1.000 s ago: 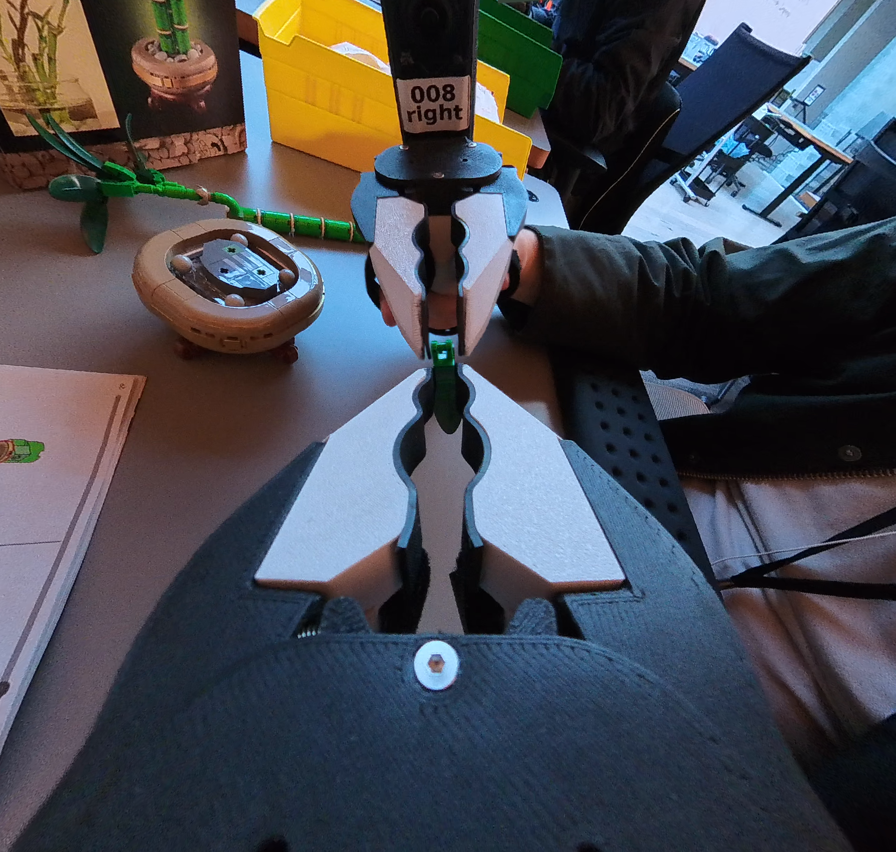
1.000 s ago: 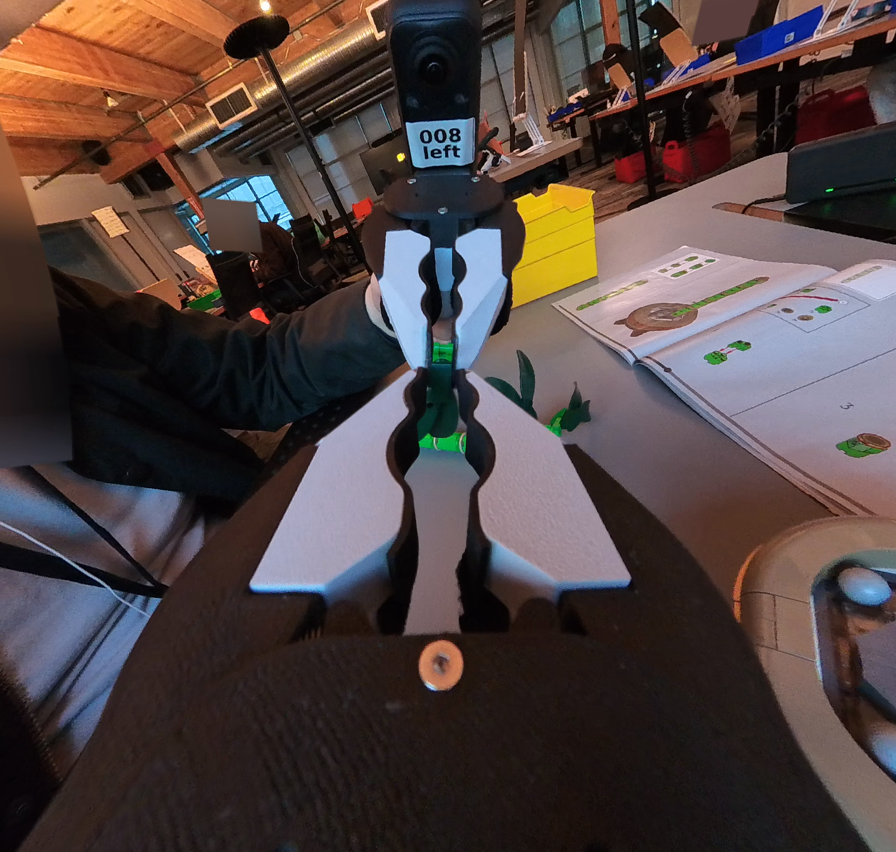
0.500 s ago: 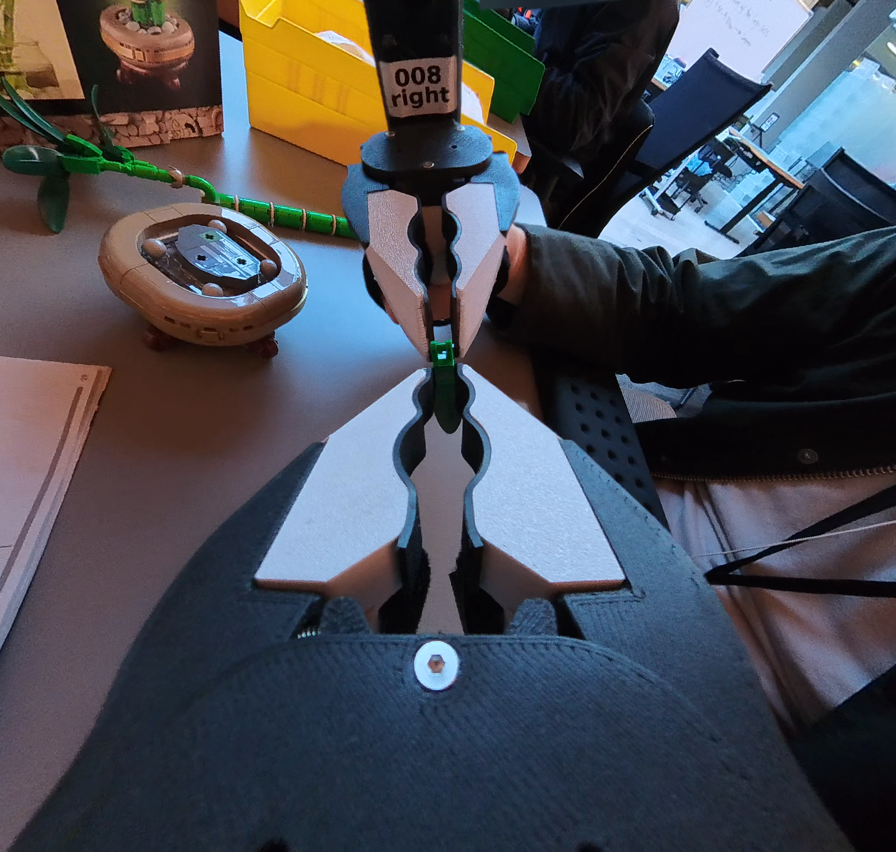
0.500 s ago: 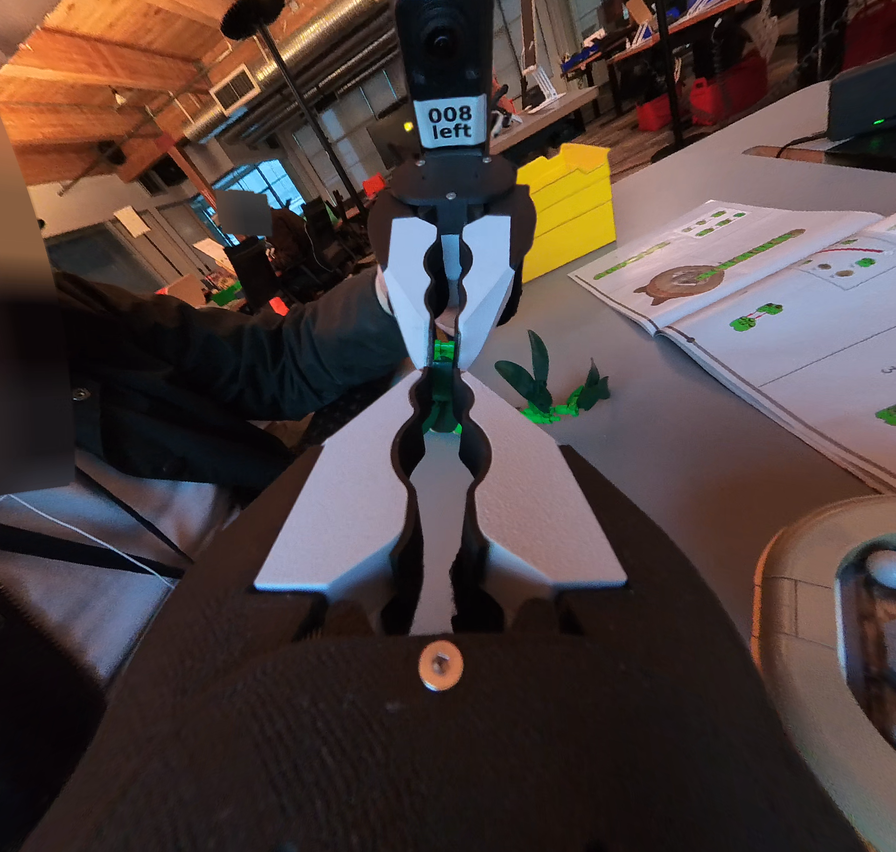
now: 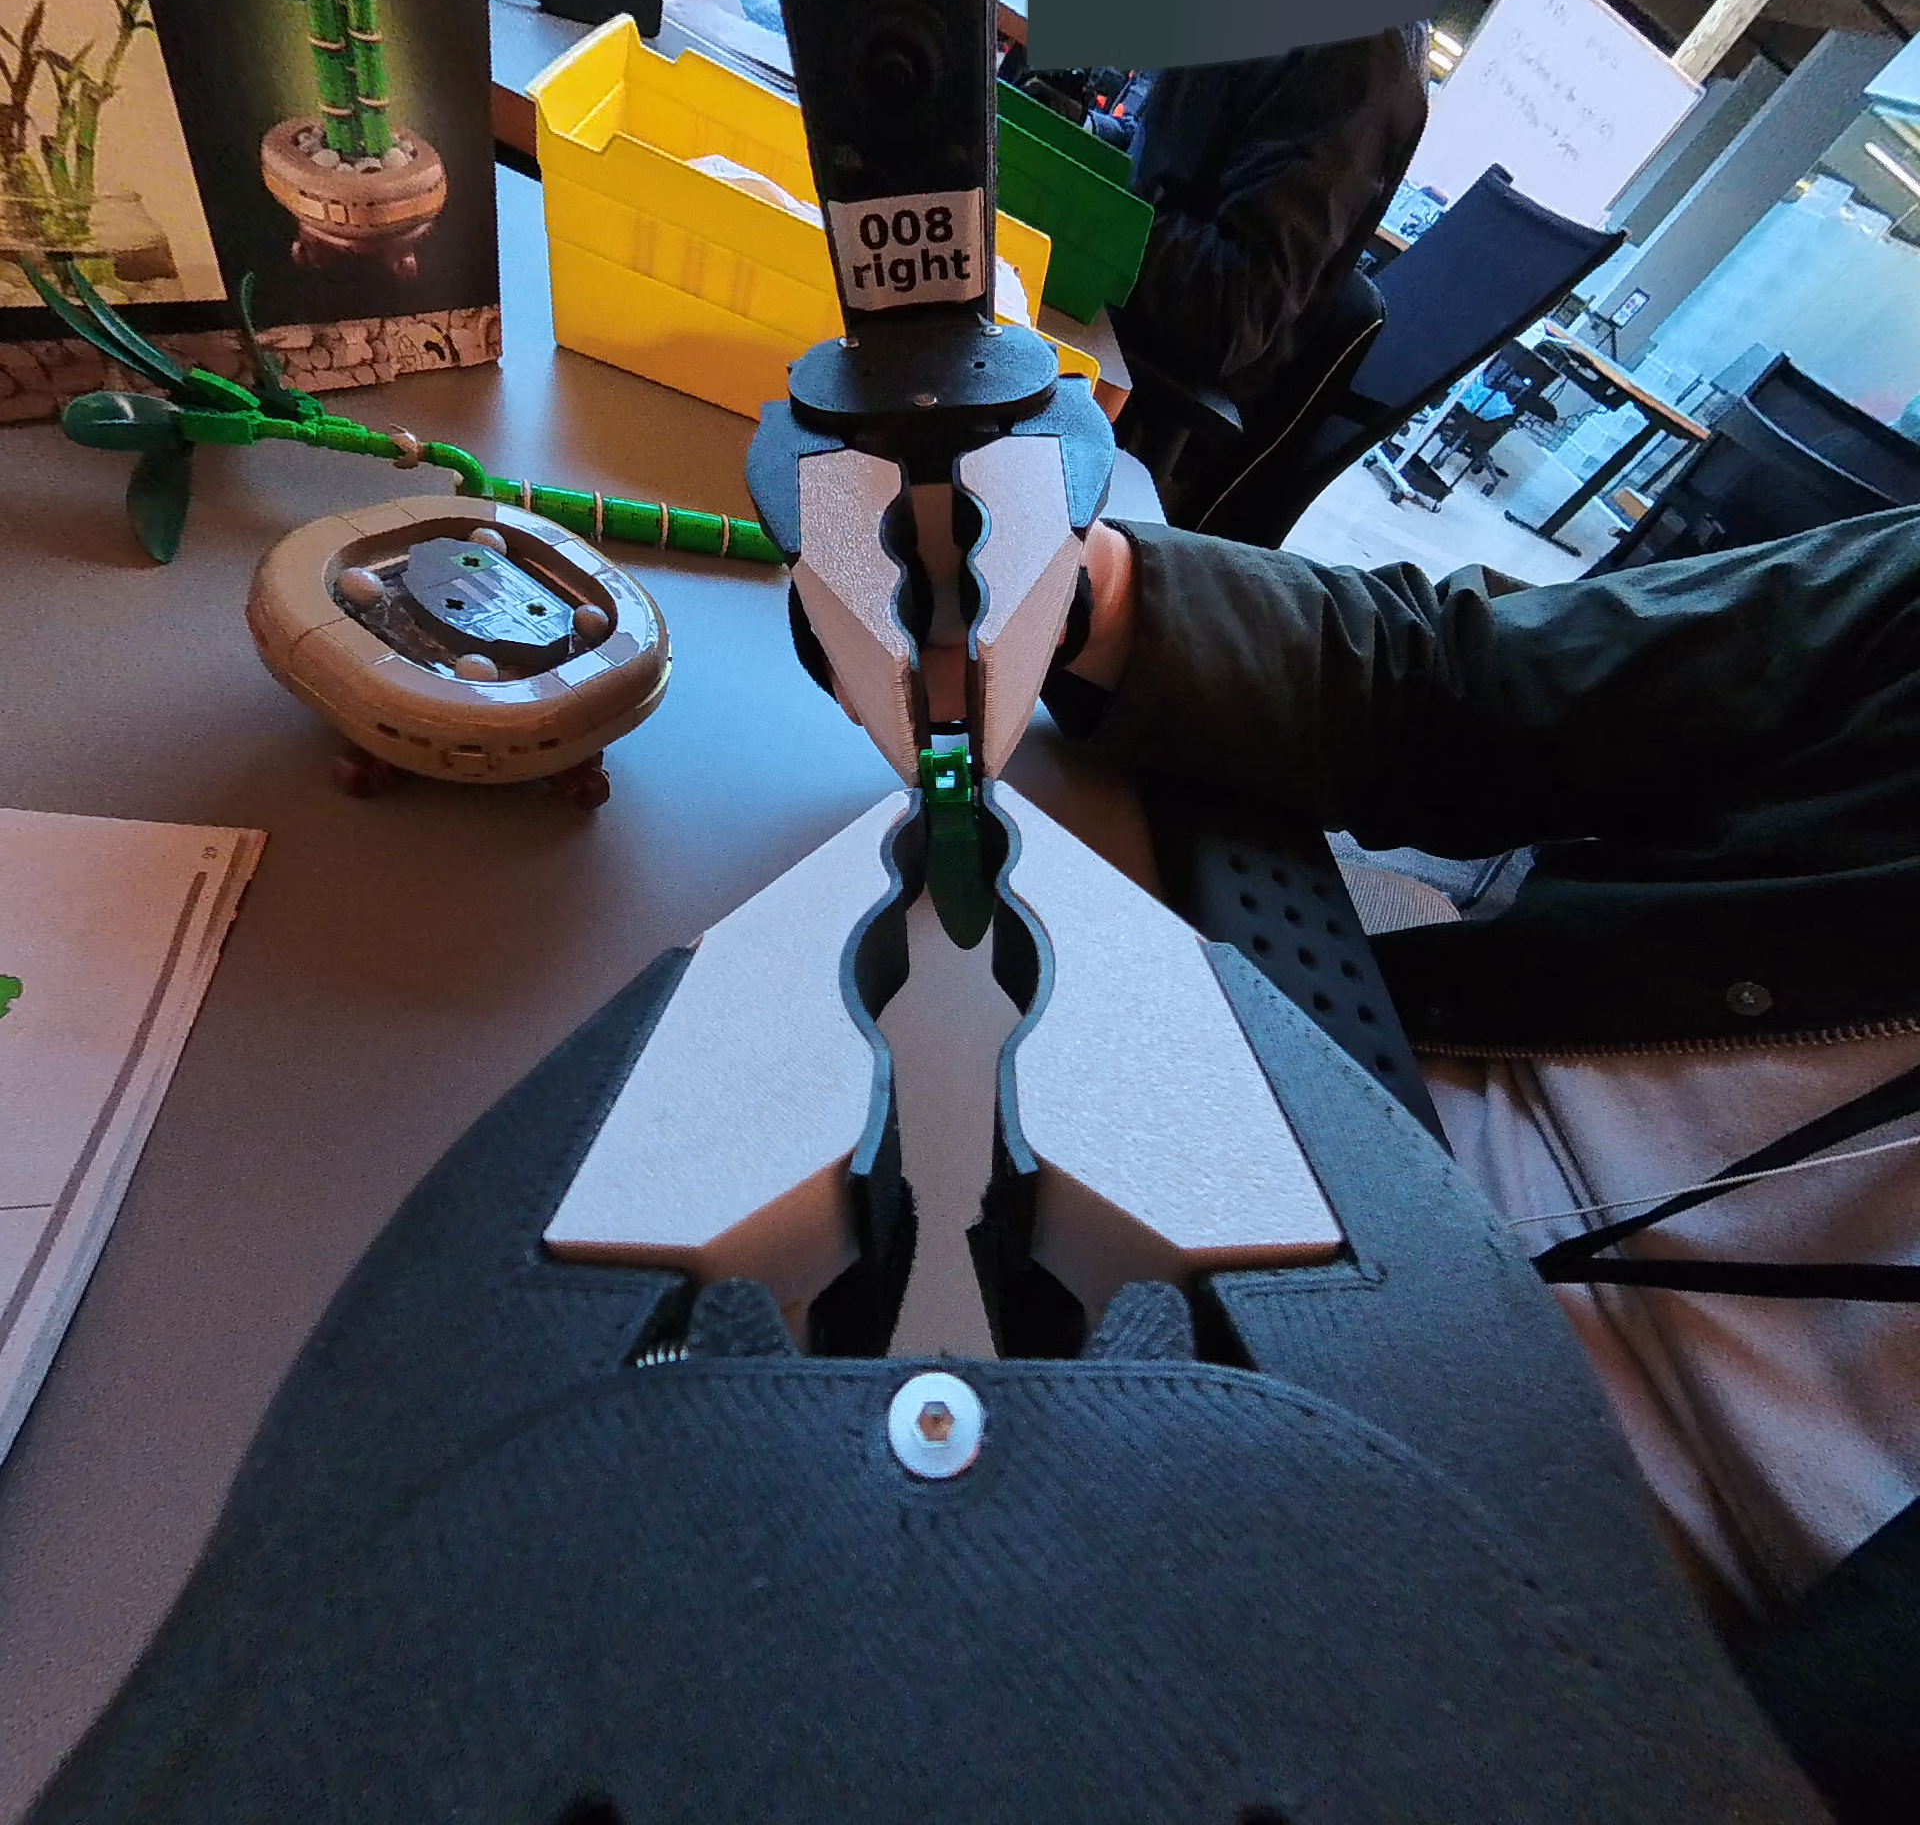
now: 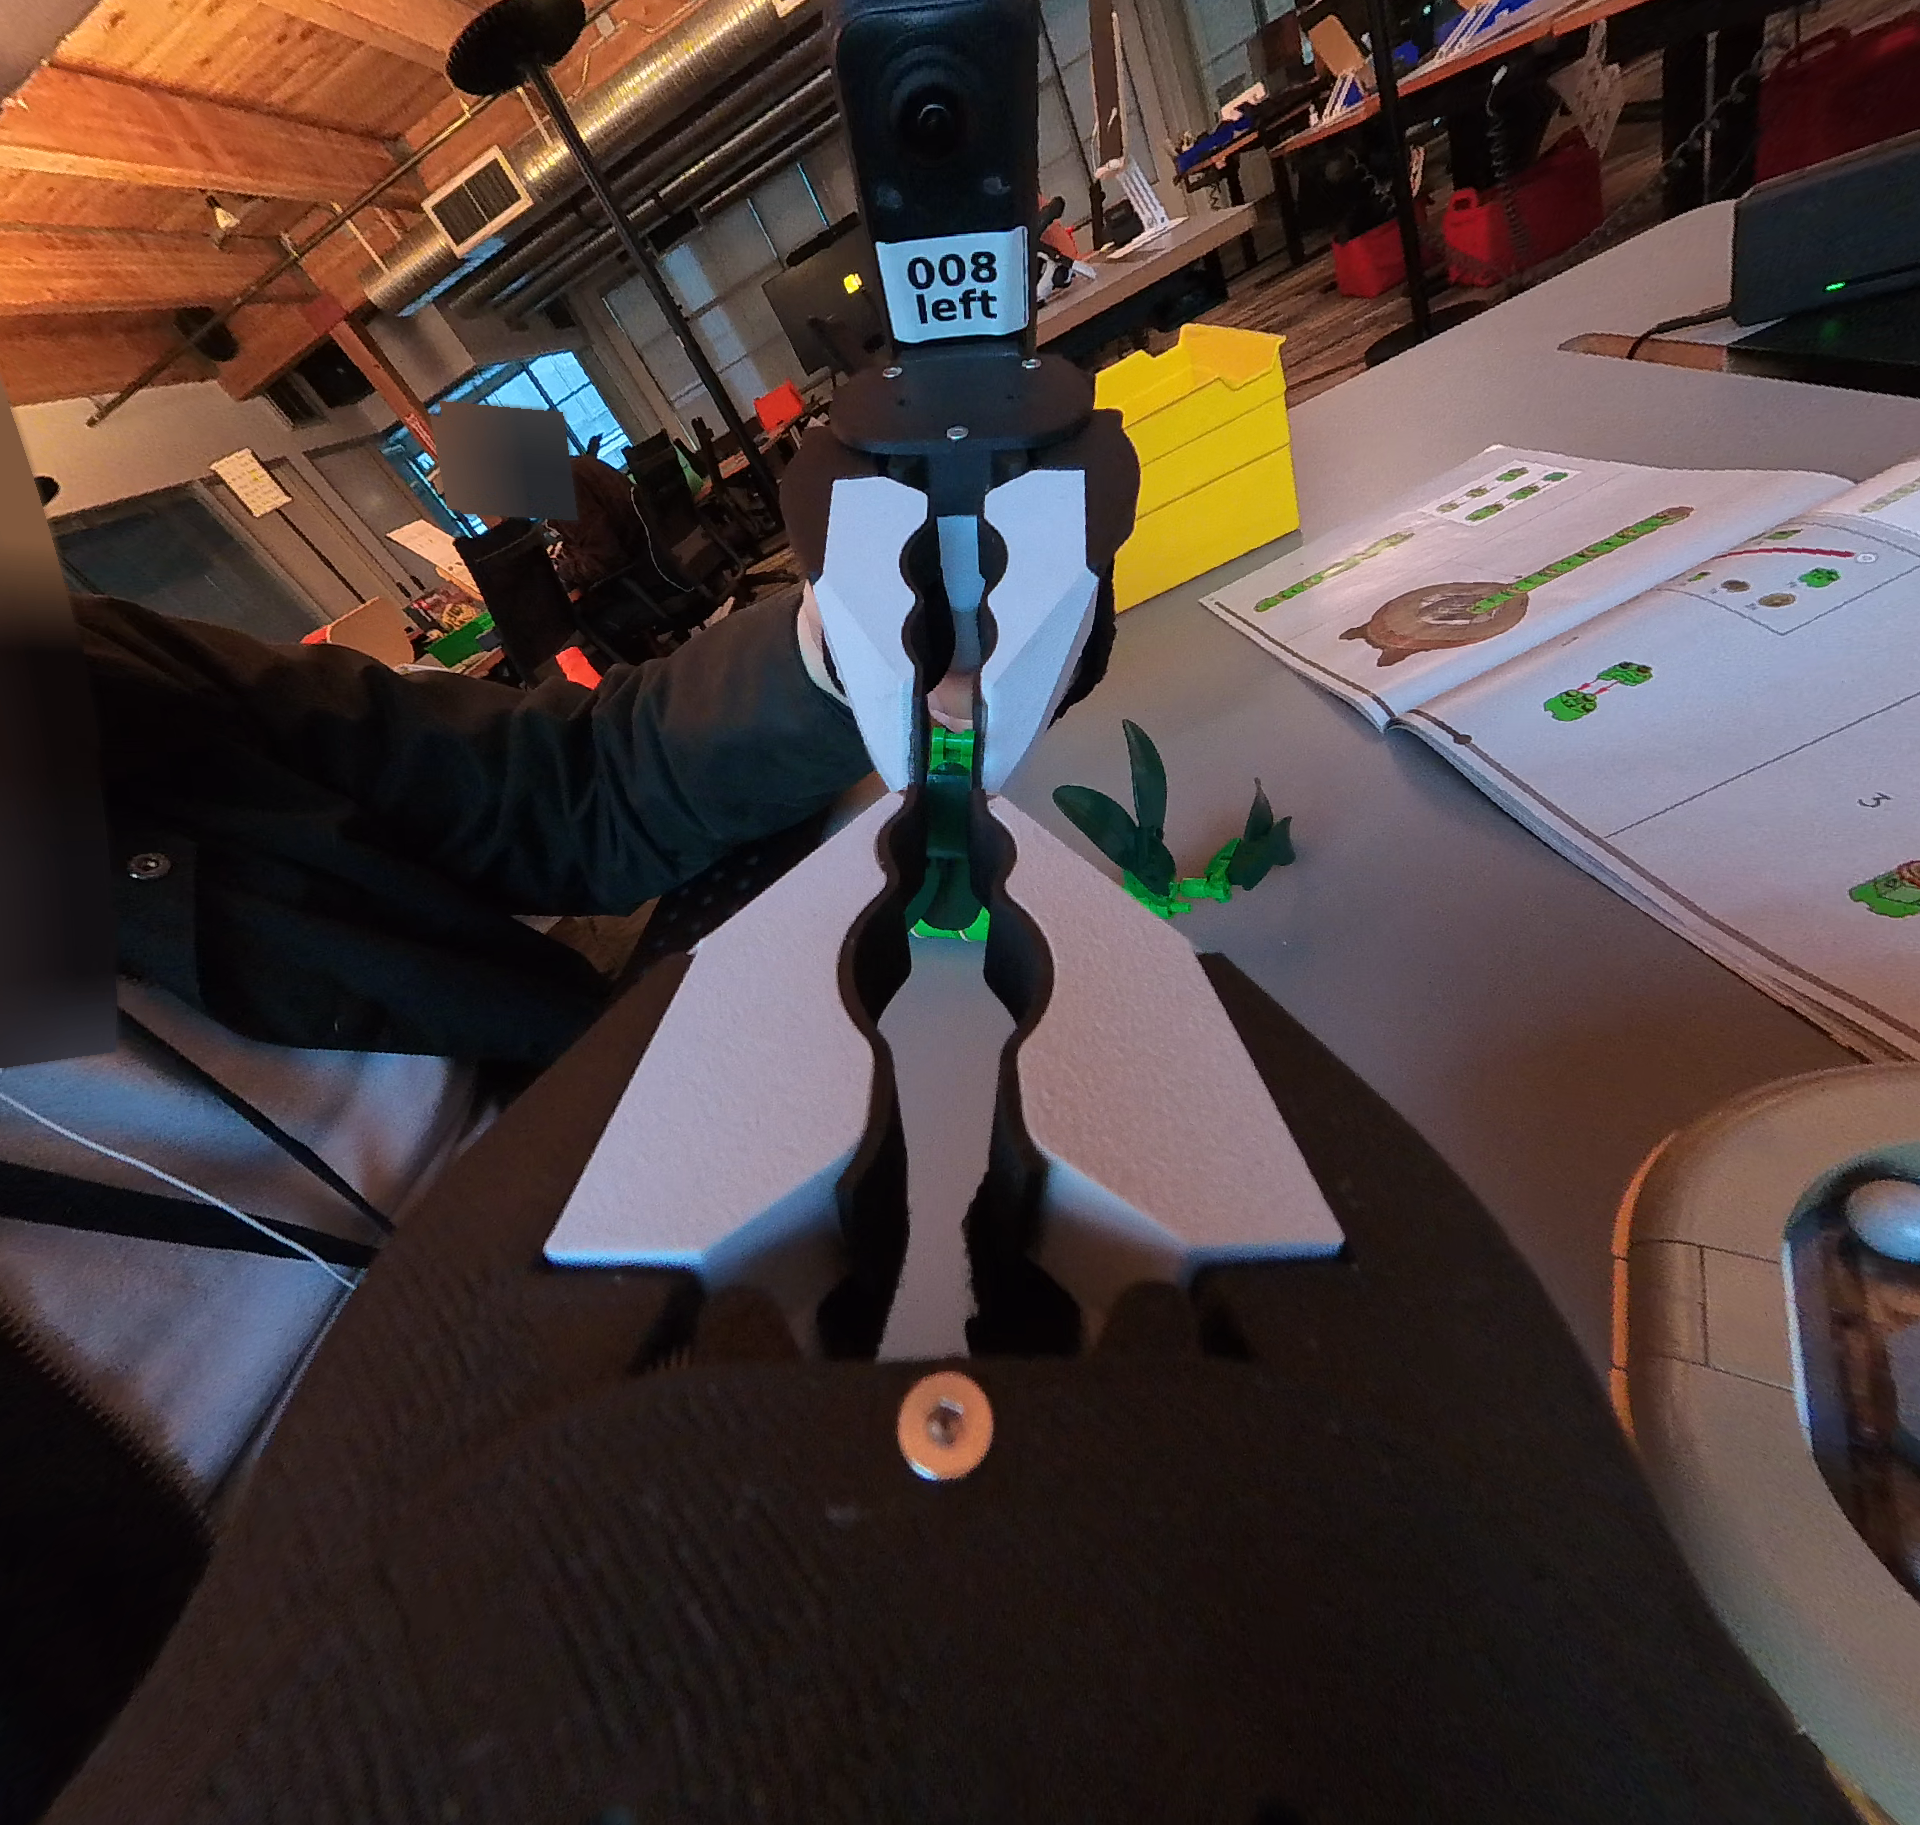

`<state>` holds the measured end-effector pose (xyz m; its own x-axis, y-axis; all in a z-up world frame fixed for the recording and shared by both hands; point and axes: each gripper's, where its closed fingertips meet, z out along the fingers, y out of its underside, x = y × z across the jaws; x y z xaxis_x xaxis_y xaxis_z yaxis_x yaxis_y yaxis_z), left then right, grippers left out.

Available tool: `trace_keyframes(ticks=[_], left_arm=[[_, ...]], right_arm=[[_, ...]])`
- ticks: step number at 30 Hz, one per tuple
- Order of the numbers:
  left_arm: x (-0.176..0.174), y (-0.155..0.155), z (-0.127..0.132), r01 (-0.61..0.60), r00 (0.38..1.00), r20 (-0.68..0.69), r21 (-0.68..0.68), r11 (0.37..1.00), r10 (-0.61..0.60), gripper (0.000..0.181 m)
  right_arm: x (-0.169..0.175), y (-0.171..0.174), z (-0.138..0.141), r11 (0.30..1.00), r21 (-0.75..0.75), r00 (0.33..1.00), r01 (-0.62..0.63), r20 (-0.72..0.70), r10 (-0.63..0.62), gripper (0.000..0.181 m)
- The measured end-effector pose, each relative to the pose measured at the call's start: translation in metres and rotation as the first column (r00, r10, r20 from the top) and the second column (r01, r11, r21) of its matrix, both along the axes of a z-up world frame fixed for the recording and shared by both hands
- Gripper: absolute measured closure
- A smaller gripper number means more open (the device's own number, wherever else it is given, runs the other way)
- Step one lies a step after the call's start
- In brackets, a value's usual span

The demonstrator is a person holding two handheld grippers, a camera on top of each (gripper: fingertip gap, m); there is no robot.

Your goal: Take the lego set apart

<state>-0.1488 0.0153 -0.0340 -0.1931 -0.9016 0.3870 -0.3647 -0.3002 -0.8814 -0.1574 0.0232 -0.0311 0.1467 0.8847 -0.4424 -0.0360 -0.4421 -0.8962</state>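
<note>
A small green leaf piece (image 5: pixel 958 866) is held between my two grippers, which meet tip to tip above the table's near edge. My left gripper (image 5: pixel 951 811) is shut on it. My right gripper (image 6: pixel 940 811) is shut on its bright green clip end (image 5: pixel 945 773). The dark leaf (image 6: pixel 940 882) shows through the gap between the fingers in both views. The tan pot base (image 5: pixel 457 632) stands on the table to the left, and it also shows in the right wrist view (image 6: pixel 1766 1360). A green bamboo stalk (image 5: pixel 623 518) lies behind it.
The set's box (image 5: pixel 249 113) stands at the back left, with a yellow bin (image 5: pixel 675 217) and a green bin (image 5: pixel 1070 206) beside it. An open instruction booklet (image 6: pixel 1610 684) lies on the table. Loose green leaf pieces (image 6: pixel 1164 840) lie near the front edge. A person's sleeves reach in. The tips of both grippers are at nearly the same place.
Both grippers stay shut tip to tip on the leaf piece. The pair has swung slightly over the table and back; the piece still looks joined.
</note>
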Motion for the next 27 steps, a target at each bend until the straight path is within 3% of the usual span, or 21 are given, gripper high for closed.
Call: trace_keyframes(ticks=[27], left_arm=[[0.0,-0.0019,0.0036,0.009,0.999,-0.053,0.096,0.995,-0.004,0.175]], right_arm=[[0.0007,-0.0033,0.0051,0.998,0.056,0.998,0.001,0.056,-0.004,0.176]])
